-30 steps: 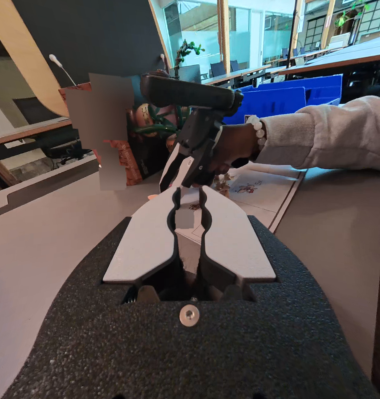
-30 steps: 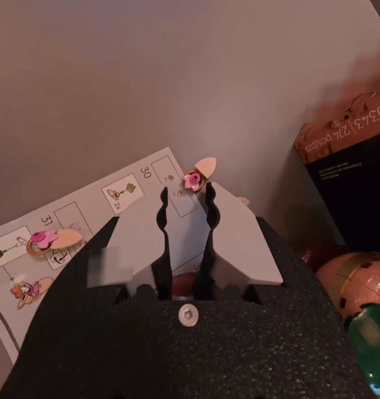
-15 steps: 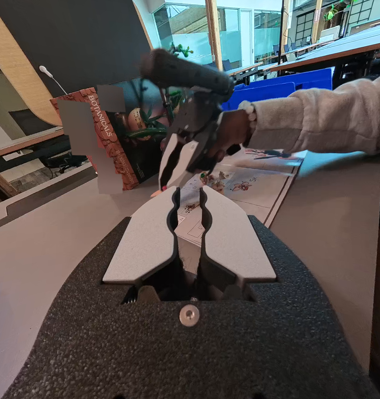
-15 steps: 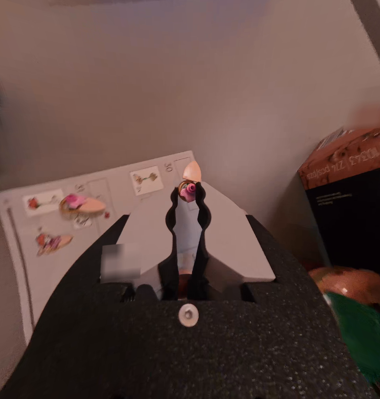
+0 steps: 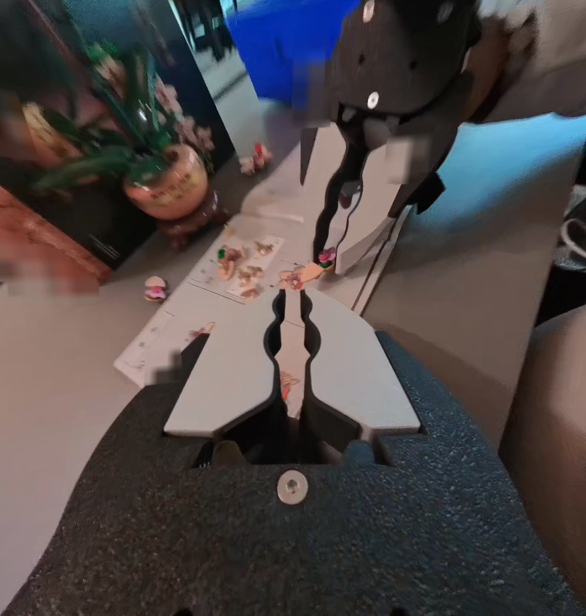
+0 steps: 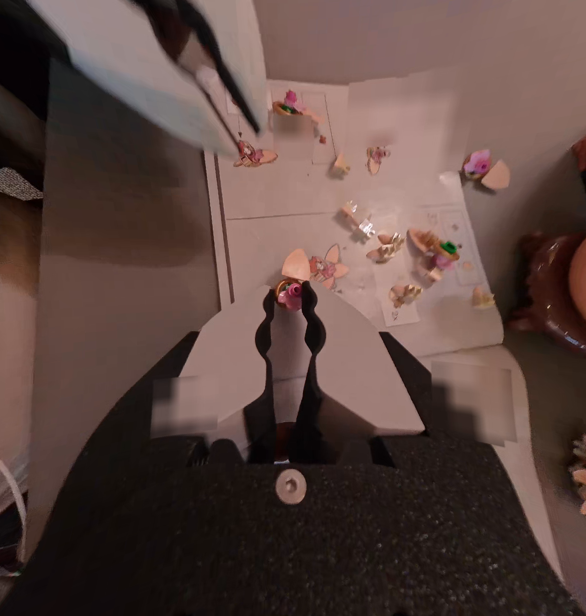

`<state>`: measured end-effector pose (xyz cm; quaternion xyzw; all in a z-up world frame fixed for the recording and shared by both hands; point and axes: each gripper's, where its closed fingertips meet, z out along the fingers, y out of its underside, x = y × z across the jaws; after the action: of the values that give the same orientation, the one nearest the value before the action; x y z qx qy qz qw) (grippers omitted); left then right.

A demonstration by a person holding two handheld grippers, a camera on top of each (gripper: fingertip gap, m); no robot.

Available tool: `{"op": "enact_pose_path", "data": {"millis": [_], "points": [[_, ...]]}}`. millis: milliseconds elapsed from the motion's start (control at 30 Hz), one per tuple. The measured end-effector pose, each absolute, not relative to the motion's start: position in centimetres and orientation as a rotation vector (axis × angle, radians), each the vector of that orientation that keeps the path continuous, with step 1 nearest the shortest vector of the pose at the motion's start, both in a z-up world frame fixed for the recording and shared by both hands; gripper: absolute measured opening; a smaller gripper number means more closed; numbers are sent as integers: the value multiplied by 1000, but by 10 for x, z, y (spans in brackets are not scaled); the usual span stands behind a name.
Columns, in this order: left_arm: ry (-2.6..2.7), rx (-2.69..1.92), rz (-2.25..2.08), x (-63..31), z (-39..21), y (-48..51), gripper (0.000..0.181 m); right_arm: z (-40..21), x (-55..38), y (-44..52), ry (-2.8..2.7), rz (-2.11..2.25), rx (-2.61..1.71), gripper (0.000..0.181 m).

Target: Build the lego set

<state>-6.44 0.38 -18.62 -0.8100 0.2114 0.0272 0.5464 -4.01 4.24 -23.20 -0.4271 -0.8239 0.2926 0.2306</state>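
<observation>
Pink and gold, the small flower piece (image 6: 290, 295) with its peach petal is pinched at the tip of the right tool (image 6: 287, 290), above the open instruction booklet (image 6: 285, 186) on the grey counter (image 5: 51, 350). The left tool (image 5: 292, 293) holds nothing, its jaws a narrow gap apart. Loose petal pieces (image 6: 384, 248) lie scattered on the booklet, beside a potted lego plant (image 5: 166, 185).
</observation>
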Motion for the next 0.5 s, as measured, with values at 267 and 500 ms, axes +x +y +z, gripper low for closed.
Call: {"op": "enact_pose_path", "data": {"millis": [267,500], "points": [[470,-2106,51,-45,-223,30,7,-229,-31,46,-2221,883,-1292,28],[497,-2113,29,-42,-225,32,9,-234,-24,40,-2183,941,-1446,26]]}}
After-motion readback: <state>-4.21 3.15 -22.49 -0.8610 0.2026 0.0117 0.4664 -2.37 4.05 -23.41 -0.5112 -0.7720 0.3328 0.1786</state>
